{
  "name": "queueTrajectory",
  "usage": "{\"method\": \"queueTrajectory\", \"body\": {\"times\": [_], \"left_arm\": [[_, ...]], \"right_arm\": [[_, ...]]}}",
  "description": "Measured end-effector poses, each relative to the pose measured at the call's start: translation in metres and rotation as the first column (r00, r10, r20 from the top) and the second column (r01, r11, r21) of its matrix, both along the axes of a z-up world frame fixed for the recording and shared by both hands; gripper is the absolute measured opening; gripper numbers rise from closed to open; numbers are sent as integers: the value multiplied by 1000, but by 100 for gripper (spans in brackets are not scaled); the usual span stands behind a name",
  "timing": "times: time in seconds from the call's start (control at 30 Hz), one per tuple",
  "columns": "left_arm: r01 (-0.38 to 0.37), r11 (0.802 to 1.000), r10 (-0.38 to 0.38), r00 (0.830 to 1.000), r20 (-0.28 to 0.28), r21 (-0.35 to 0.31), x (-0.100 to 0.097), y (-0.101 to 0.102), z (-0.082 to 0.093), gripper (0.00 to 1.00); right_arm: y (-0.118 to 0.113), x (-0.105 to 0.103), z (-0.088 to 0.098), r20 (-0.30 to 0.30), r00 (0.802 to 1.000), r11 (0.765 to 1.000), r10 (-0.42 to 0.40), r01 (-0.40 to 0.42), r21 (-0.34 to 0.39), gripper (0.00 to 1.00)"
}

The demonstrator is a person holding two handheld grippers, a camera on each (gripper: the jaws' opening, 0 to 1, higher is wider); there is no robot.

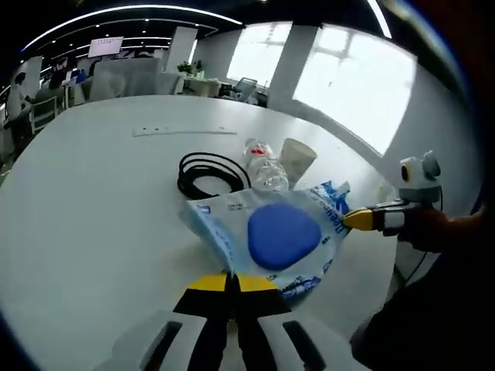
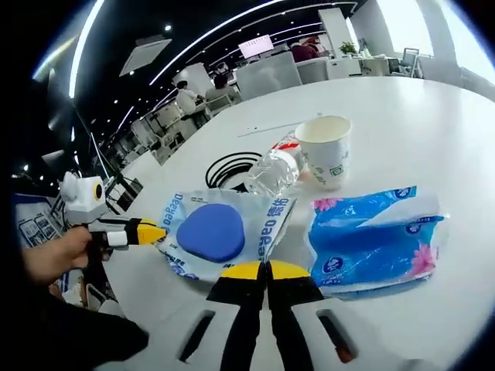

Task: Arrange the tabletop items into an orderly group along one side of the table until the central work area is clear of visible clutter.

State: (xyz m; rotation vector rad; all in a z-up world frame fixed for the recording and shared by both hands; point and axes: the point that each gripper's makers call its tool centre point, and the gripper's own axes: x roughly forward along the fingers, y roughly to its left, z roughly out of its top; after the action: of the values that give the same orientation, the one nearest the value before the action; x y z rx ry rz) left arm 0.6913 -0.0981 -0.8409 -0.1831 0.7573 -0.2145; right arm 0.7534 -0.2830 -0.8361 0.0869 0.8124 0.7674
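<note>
— Since pinched at two opposite edges, worth placing first. Whereabouts of the clear printed pouch [image 1: 282,232]?
— Near the bench [image 1: 100,209] edge closest to the person, just beside the blue tissue pack [image 2: 379,239]. Behind it, toward the middle: lying water bottle [image 1: 267,171], paper cup [image 1: 298,158], black cable coil [image 1: 207,174].
— Fingers?
— Left gripper [image 1: 232,283] closed on one film edge, right gripper [image 2: 267,270] closed on the opposite one. No gap between the tips of either.
— Likely handling?
— Light, probably. Thin, slick, crinkly film, so apt to slip out or tear if tugged apart. Inside, a soft-looking blue pad [image 2: 210,232], perhaps loose enough to slide and shift the weight.
— Best hold?
— On the flat film border, well in from the rim, never on the pad's bulge. Worth lifting level, both ends together, then setting down alongside the tissue pack.
</note>
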Motion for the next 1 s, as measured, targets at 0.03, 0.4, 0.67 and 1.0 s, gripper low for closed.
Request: {"method": "queueTrajectory", "body": {"times": [0.03, 0.4, 0.67, 1.0], "left_arm": [[3, 1000, -3, 1000, 1, -1, 0, -1, -1, 0], [28, 1000, -28, 1000, -4, -7, -1, -7, -12, 3], [6, 1000, -6, 1000, 12, 7, -6, 2, -9, 6], [0, 1000, -1, 998, 58, 28, 1, 14, -1, 7]], "right_arm": [[-1, 0, -1, -2, 1000, 1000, -7, 7, 2, 0], [-13, 0, -12, 15, 1000, 999, -1, 1, -43, 0], [-13, 5, -2, 42, 999, 1000, -12, 13, -27, 0], [-5, 8, 14, 79, 997, 1000, -21, 21, -1, 4]]}}
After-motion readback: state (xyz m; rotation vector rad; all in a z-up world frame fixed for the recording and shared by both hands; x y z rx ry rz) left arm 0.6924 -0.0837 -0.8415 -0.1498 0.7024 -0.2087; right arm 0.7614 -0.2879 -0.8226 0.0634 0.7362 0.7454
